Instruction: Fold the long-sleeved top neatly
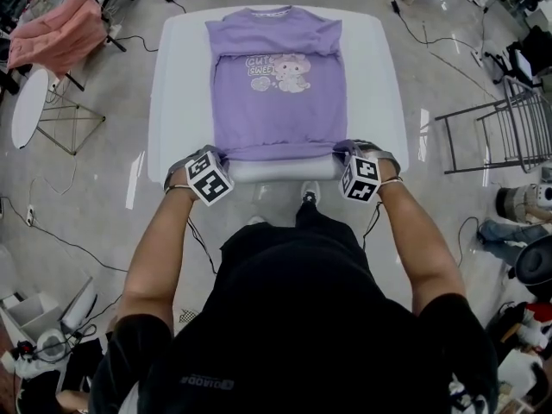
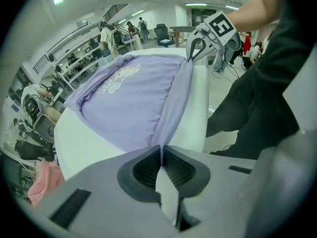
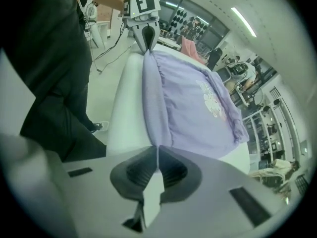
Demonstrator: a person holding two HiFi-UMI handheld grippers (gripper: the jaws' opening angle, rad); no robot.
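Note:
A purple long-sleeved top with a cartoon print lies flat on the white table, its sleeves folded in and its neck at the far end. My left gripper is at the near left corner of the hem, shut on the ribbed edge. My right gripper is at the near right corner, shut on the hem. In the left gripper view the jaws meet on the fabric, and the right gripper shows at the far end of the hem. In the right gripper view the jaws also pinch cloth.
A pink cloth hangs over a chair at the upper left, beside a round white side table. A metal rack stands at the right. Cables run across the floor. The person stands against the table's near edge.

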